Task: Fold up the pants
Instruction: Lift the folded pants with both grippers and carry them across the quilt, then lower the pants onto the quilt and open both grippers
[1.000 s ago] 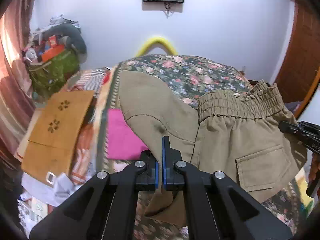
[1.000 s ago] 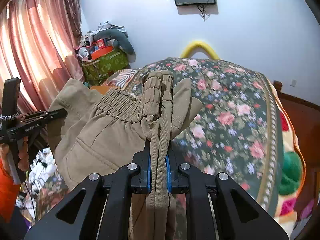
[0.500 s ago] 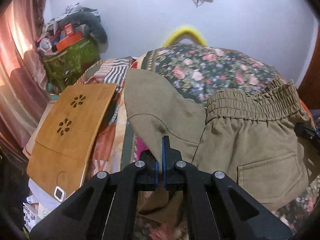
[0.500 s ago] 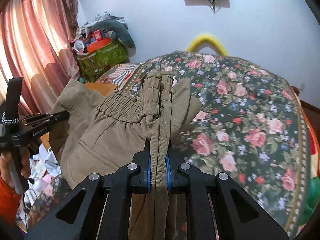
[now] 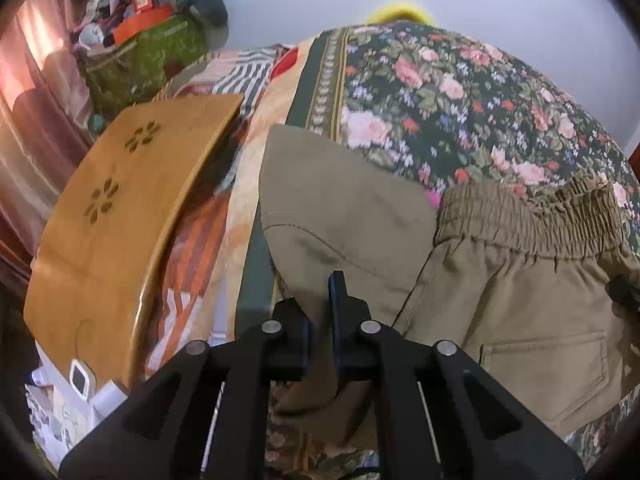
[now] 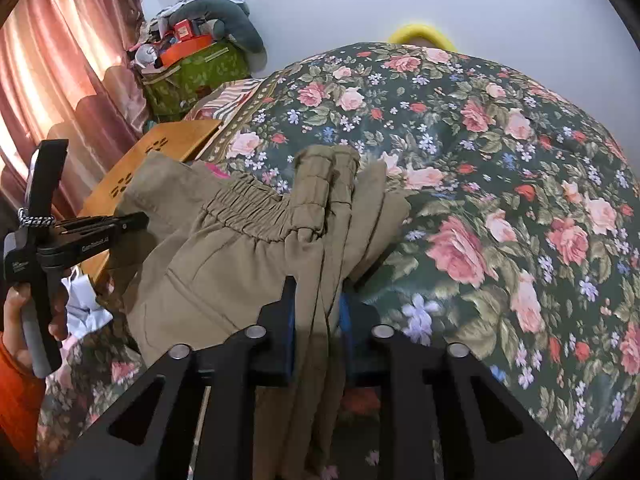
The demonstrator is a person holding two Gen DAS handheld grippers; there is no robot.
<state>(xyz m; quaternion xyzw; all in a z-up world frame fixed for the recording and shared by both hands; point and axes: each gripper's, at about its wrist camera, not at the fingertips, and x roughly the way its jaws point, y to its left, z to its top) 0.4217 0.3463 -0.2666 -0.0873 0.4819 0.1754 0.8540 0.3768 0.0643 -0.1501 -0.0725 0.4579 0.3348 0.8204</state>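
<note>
Khaki pants [image 5: 520,300] with an elastic waistband [image 5: 528,220] and a back pocket hang between my grippers over the floral bedspread [image 5: 460,92]. My left gripper [image 5: 320,312] is shut on a fold of the pants' leg fabric. My right gripper [image 6: 316,304] is shut on a bunched strip of the pants [image 6: 280,248] near the waistband end. The left gripper's body [image 6: 80,236] shows in the right wrist view at the left, held by a hand in an orange sleeve.
A wooden lap board [image 5: 120,208] lies at the bed's left side. A green bag [image 6: 192,76] piled with things stands by the pink curtain [image 6: 60,80]. A yellow ring [image 6: 420,34] sits behind the bed by the white wall. Papers lie on the floor [image 5: 60,412].
Both grippers have moved down and forward toward the bed with the pants still held. The wall screen has left both views and the bedspread fills more of the frames.
</note>
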